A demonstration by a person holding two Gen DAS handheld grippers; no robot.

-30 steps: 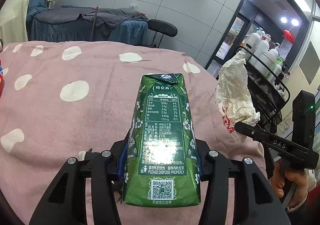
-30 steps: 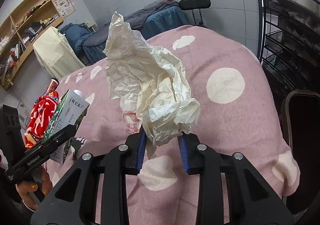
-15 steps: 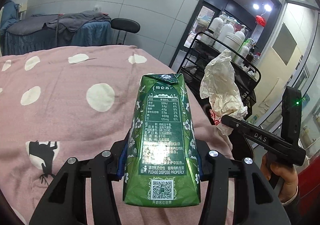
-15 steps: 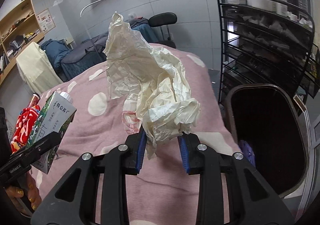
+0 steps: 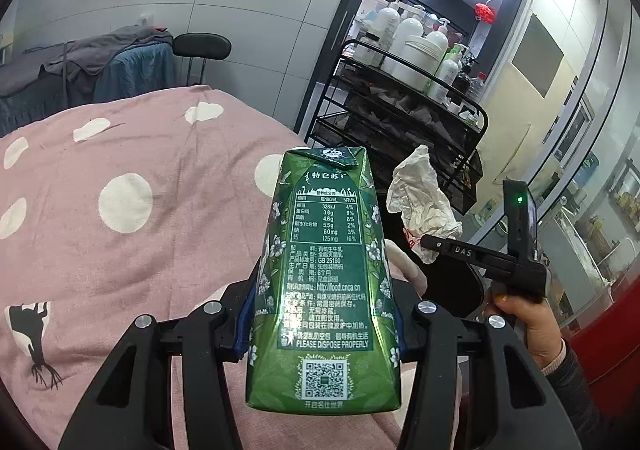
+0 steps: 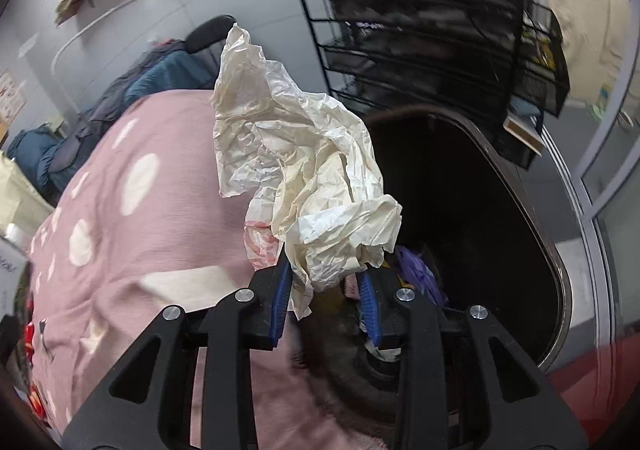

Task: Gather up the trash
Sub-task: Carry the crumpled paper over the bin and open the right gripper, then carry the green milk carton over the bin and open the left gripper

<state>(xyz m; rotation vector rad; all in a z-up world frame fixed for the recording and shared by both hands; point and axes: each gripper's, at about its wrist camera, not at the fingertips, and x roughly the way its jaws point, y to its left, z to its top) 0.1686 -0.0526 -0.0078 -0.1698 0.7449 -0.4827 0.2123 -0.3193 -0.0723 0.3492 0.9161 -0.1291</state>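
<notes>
- Pink spotted bedding [image 6: 132, 234] now fills only the left of my right-hand view; a second ago it filled that frame, and the dark open bin [image 6: 560, 274] has swung in at right.
- My right gripper [image 6: 324, 290] pinches the crumpled paper [image 6: 312, 170] right over the bin mouth, so I judge the drop is near.
- My left gripper [image 5: 324, 326] clamps the green milk carton [image 5: 324, 274], frame centre, above the bedding's edge.
- Black wire rack [image 6: 420, 30] crowds the bin's far rim; open room lies straight down.
</notes>
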